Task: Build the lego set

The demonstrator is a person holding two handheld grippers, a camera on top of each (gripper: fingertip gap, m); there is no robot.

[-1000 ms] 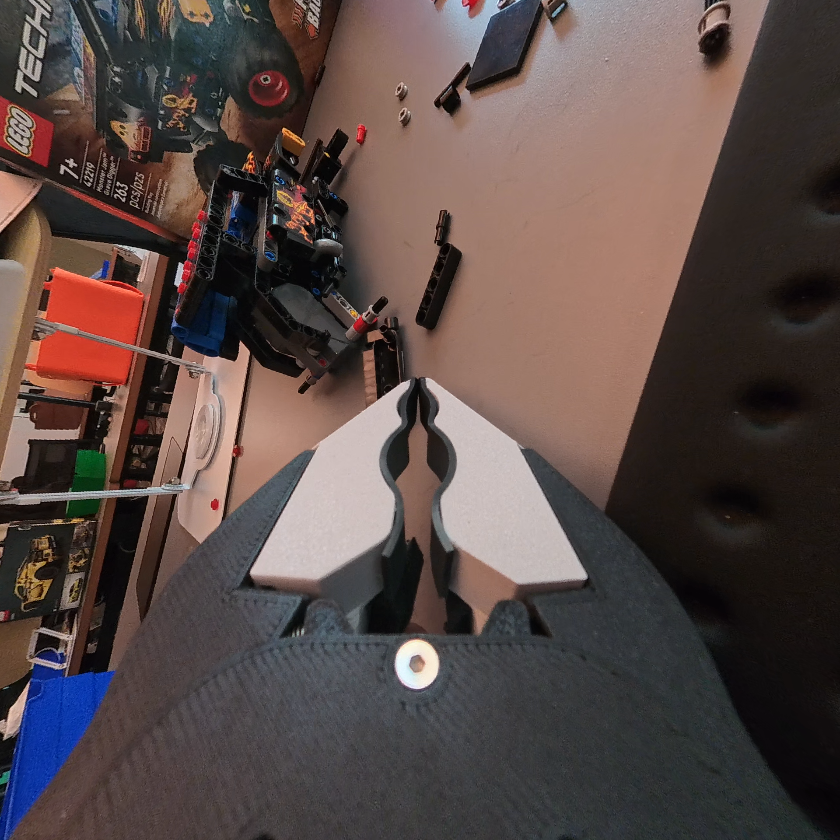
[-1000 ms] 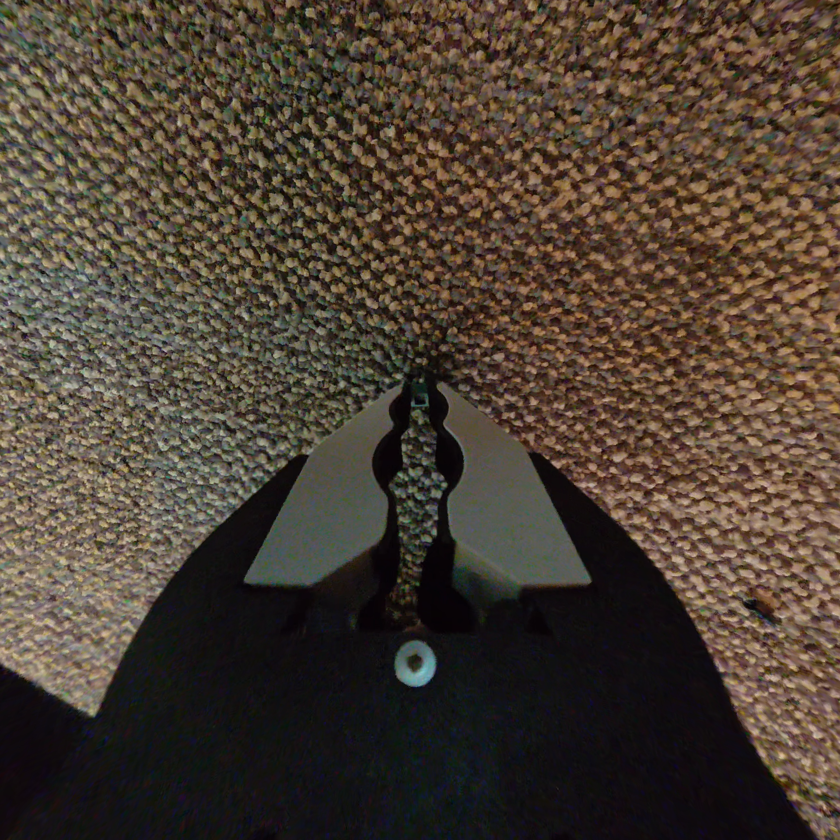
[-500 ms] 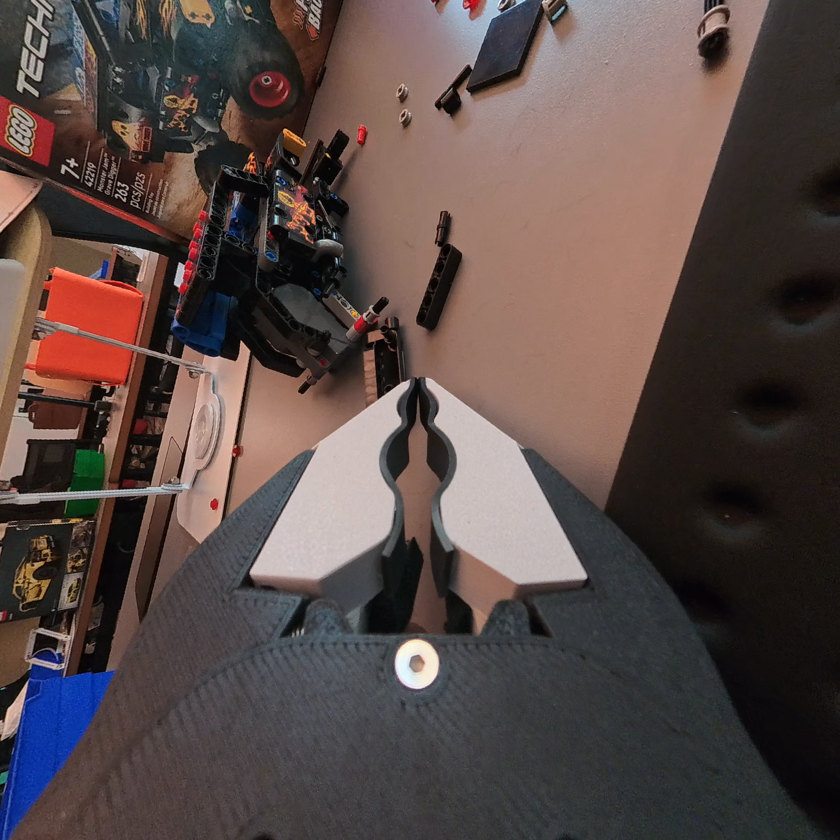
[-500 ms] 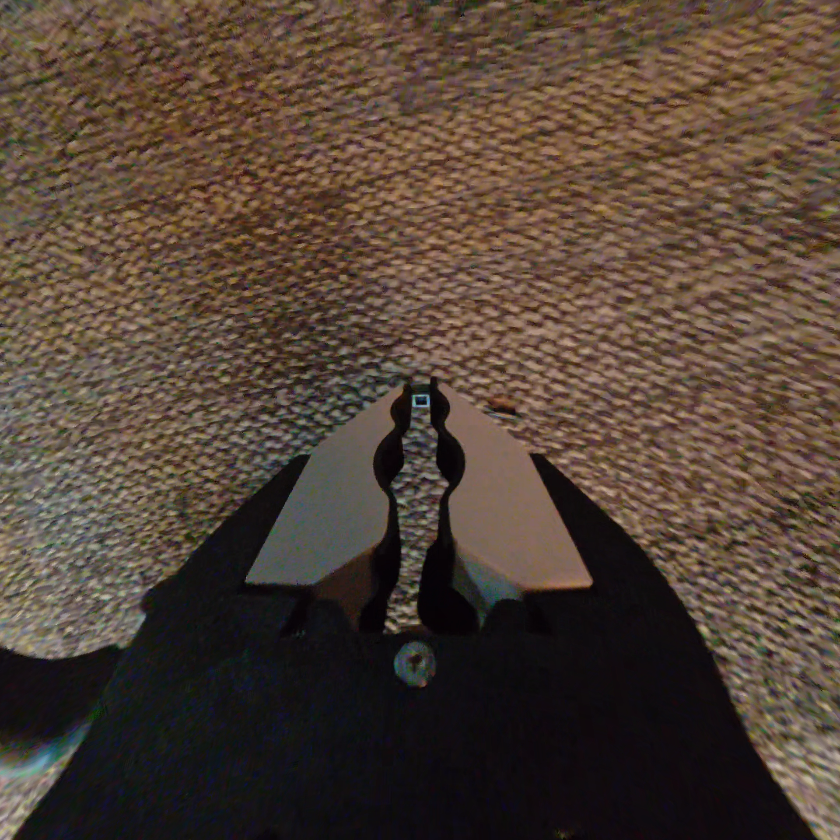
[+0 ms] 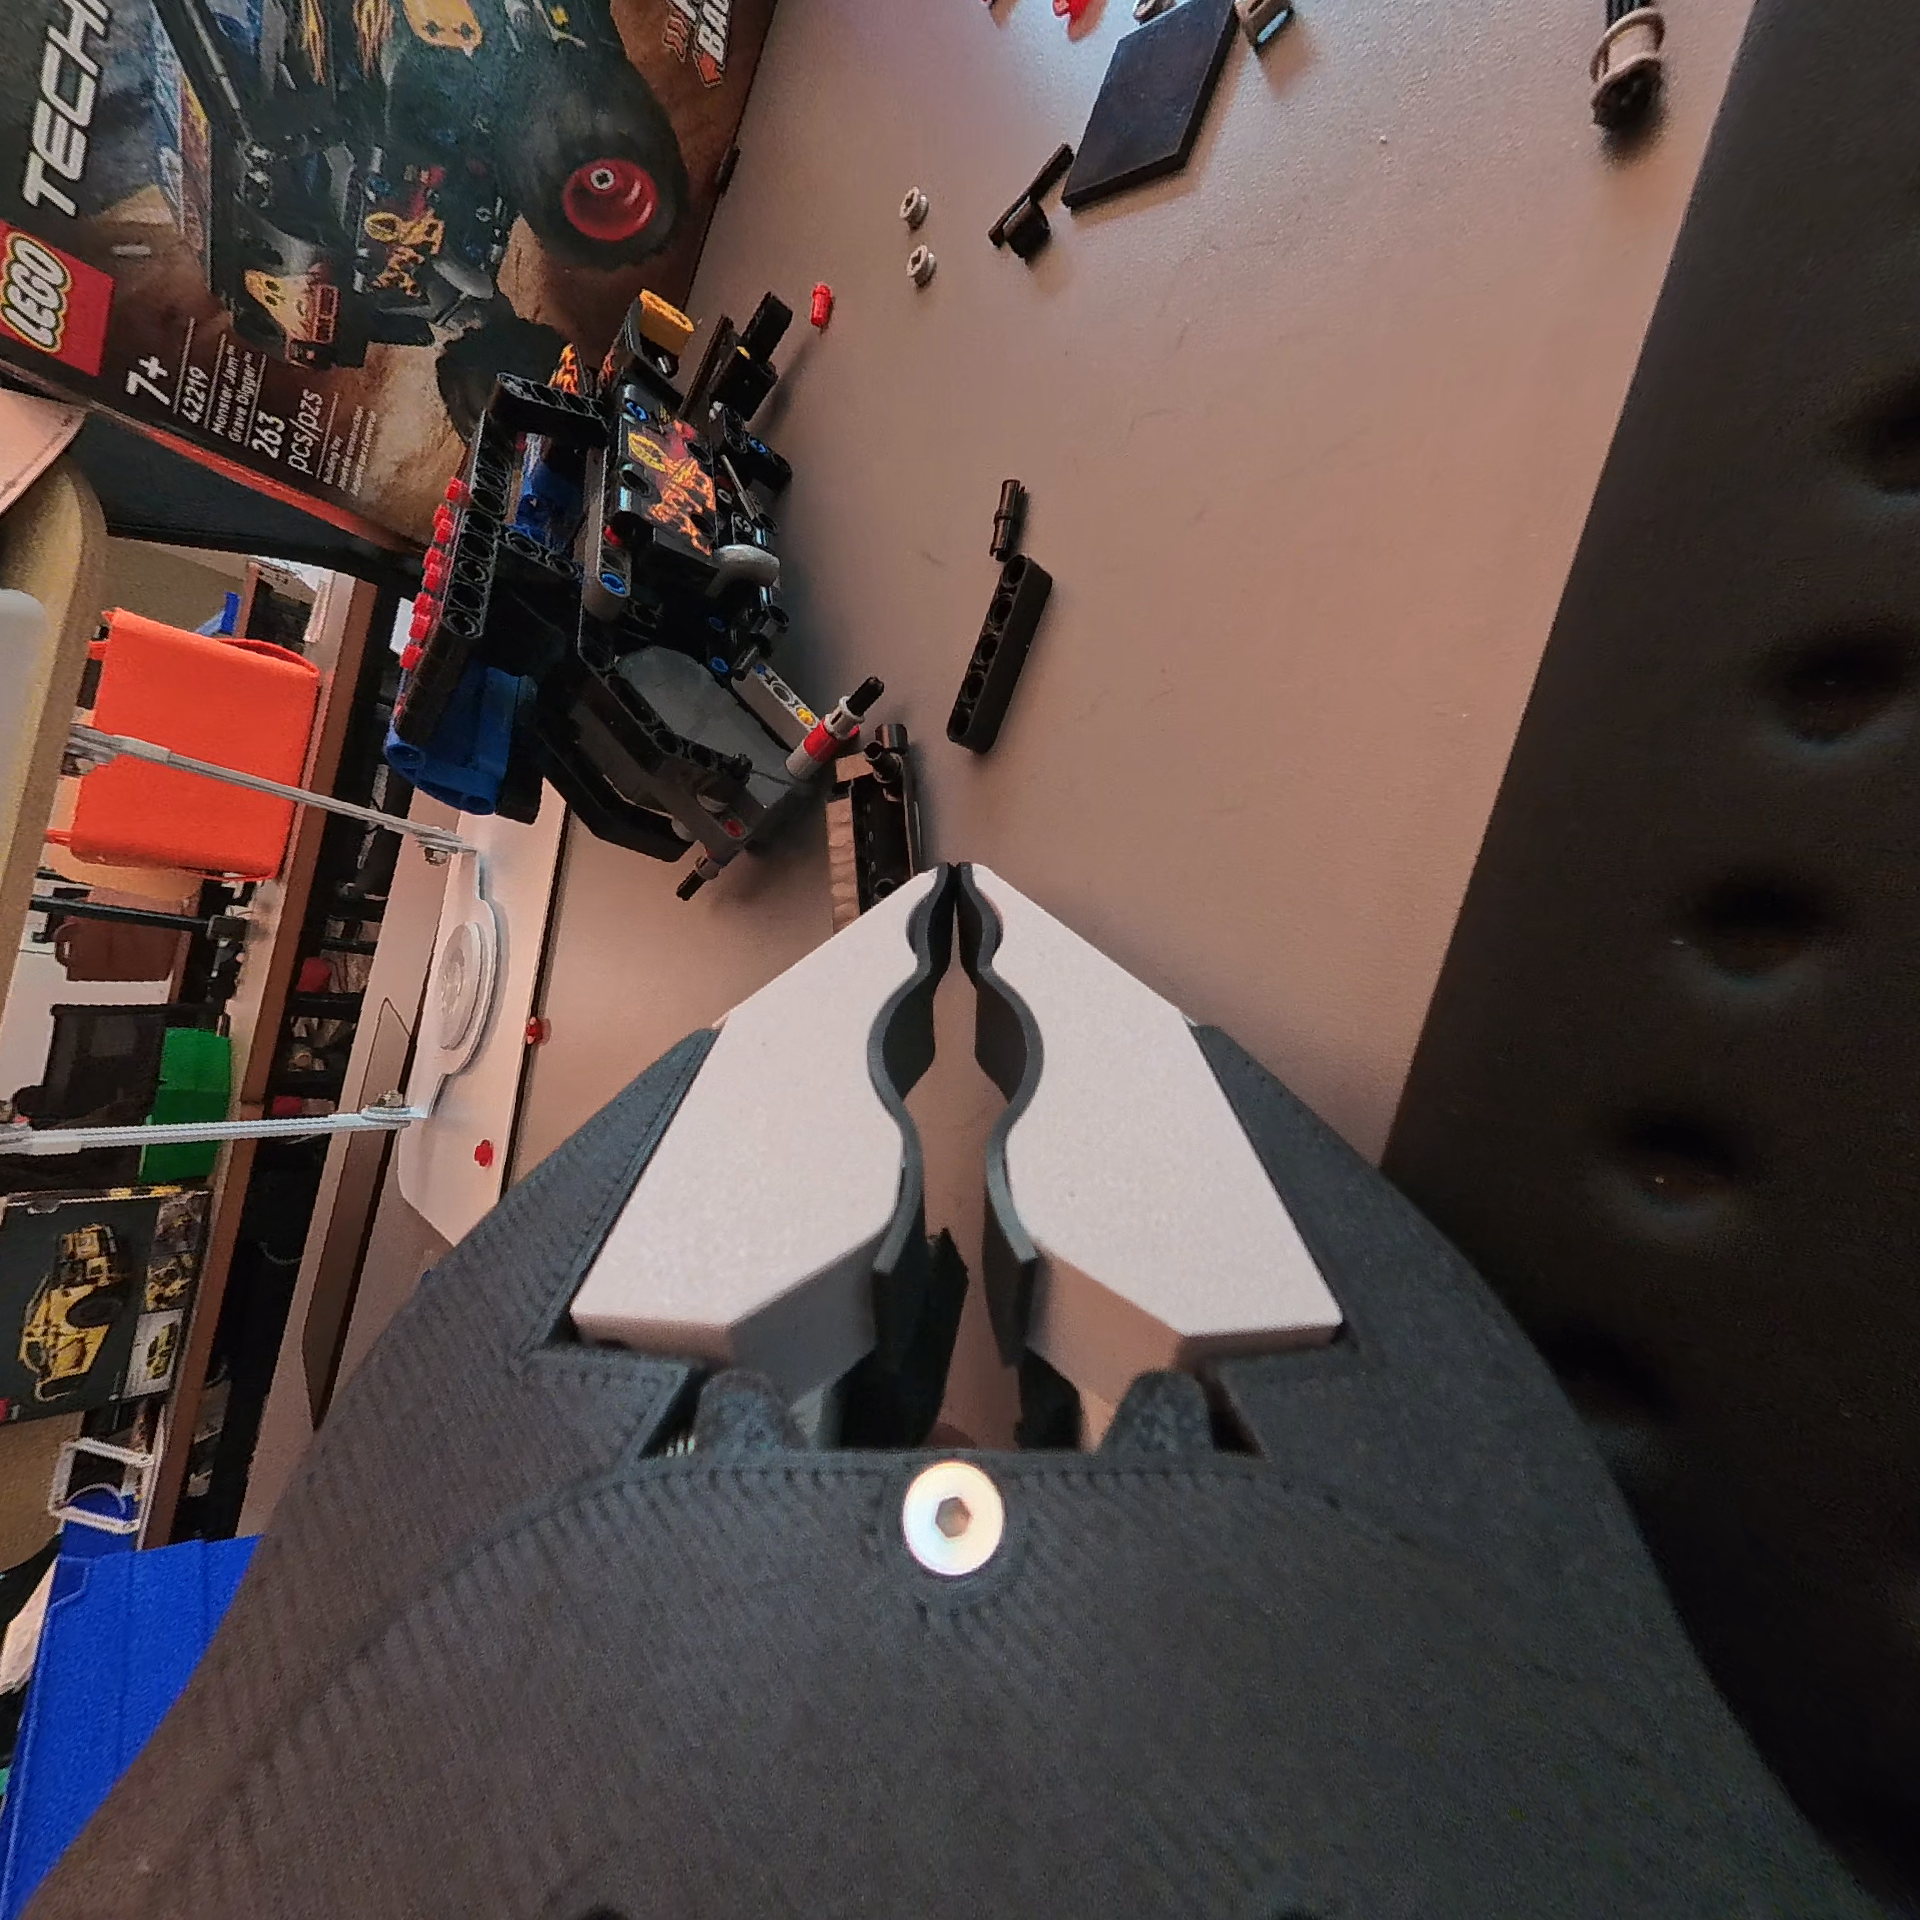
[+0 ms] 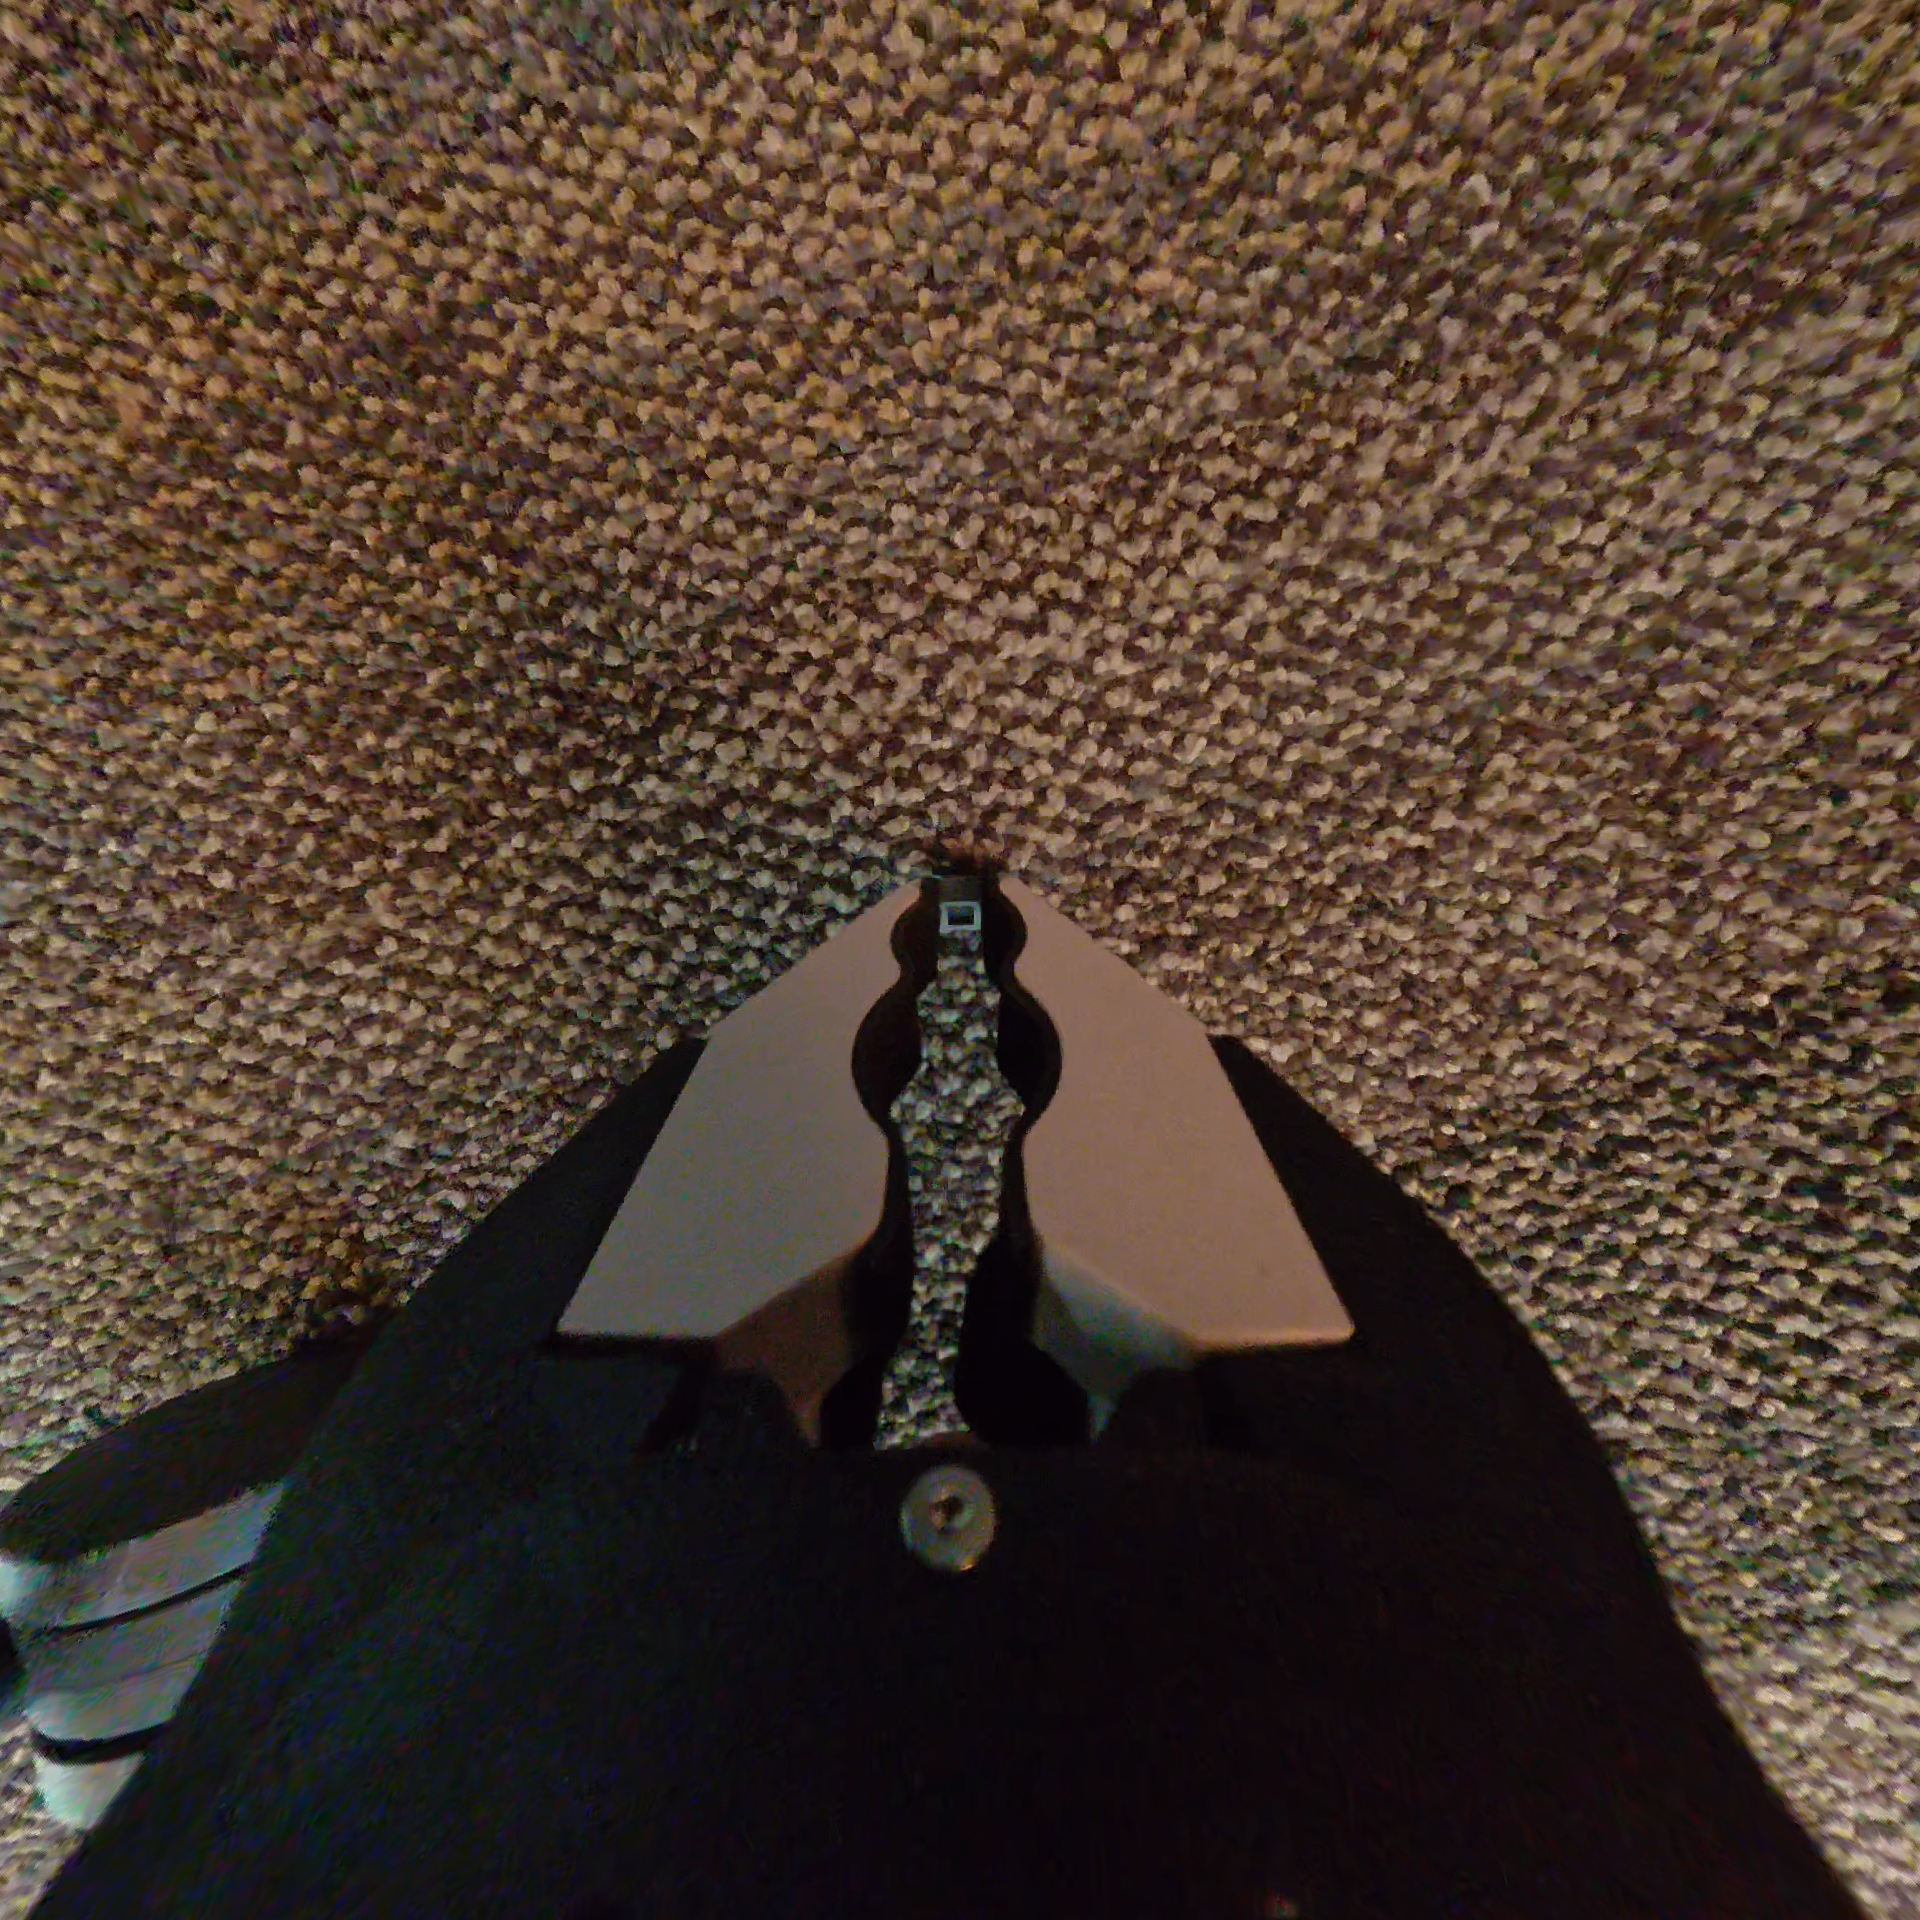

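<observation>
My left gripper [image 5: 956,883] is pressed together, empty. The half-built truck [image 5: 613,603] lies upper left, long axis diagonal, axle end toward frame centre. My right gripper [image 6: 958,896] pinches a small grey piece [image 6: 958,914] over carpet [image 6: 935,416].

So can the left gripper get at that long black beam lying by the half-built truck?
Probably yes. The left gripper rests shut and empty on the table, and the black beam lies flat just ahead with bare surface between. Its jaws must open first. The truck sits off to the side.
</observation>
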